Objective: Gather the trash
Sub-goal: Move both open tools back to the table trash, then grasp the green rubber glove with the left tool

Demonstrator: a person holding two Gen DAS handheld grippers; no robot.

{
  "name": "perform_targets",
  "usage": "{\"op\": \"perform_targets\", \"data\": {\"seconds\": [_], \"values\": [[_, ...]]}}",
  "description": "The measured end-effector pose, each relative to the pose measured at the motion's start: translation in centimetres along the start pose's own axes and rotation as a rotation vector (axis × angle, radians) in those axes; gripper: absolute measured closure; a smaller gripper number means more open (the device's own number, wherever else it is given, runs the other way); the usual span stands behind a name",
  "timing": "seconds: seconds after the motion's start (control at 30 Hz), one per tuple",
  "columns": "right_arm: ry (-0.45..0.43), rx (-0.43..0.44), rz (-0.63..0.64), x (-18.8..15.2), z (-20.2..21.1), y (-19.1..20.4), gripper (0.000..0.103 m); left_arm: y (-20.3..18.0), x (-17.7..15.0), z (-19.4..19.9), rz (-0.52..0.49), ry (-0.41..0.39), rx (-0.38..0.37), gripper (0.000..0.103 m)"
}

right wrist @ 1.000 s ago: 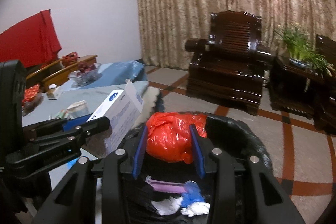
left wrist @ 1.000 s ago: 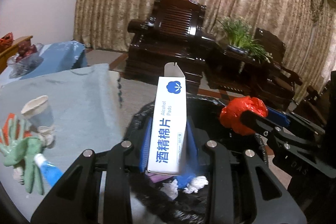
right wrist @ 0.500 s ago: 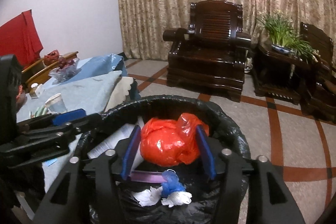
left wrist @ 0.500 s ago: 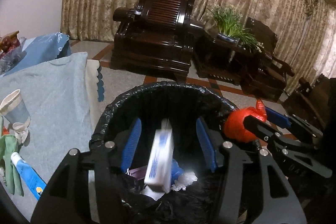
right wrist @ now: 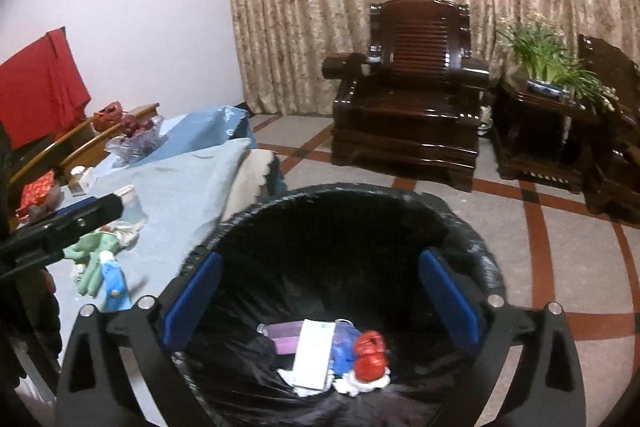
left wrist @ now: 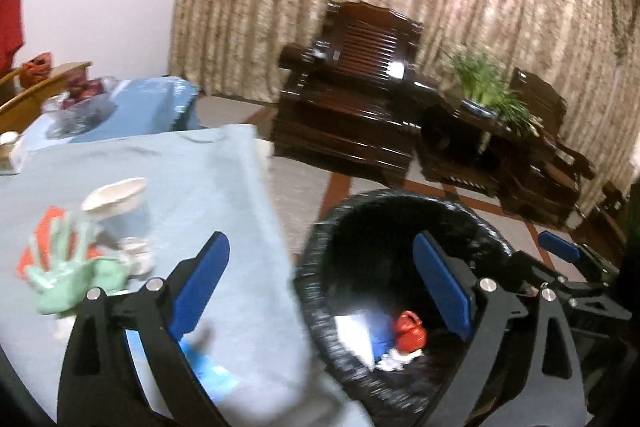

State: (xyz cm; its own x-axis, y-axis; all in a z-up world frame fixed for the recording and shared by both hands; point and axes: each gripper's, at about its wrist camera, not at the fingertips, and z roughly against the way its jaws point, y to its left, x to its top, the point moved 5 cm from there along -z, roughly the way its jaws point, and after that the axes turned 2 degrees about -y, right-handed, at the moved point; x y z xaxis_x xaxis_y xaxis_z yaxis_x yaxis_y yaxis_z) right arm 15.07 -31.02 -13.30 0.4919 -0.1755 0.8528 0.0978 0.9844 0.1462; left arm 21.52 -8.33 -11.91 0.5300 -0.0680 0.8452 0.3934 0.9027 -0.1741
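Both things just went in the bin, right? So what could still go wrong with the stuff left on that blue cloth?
The paper cup stands upright, close by the green glove and blue tube; reaching for one could tip the cup. The left hand-held gripper, jaws just opened and empty, straddles the cloth edge by the bin, so it may snag the fabric.

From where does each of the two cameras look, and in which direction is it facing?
Left wrist: sits behind the open left gripper, facing the table edge and the bin; the right gripper shows at right.
Right wrist: sits behind the open right gripper, looking down into the bin onto the white box and red bag; the left gripper shows at left.
Shared: bin, table, armchair.
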Motion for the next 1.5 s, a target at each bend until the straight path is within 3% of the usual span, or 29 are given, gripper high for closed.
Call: {"op": "perform_targets", "data": {"seconds": [0.4,0.67,1.0,1.5], "values": [[0.004,0.188,0.093,0.3,-2.2,11.5,0.006,12.1,-0.8,7.8,0.087,-0.043,0.26,0.012],[0.017,0.269,0.141,-0.1,-3.6,17.4,0.006,17.7,-2.1,10.7,0.124,-0.04,0.367,0.012],[0.057,0.301,0.188,-2.0,-6.8,21.9,0.006,22.2,-4.7,10.4,0.166,0.001,0.432,0.012],[0.215,0.36,0.305,-6.8,-12.6,27.6,0.034,25.1,-7.5,8.9,0.211,0.052,0.459,0.012]]}}
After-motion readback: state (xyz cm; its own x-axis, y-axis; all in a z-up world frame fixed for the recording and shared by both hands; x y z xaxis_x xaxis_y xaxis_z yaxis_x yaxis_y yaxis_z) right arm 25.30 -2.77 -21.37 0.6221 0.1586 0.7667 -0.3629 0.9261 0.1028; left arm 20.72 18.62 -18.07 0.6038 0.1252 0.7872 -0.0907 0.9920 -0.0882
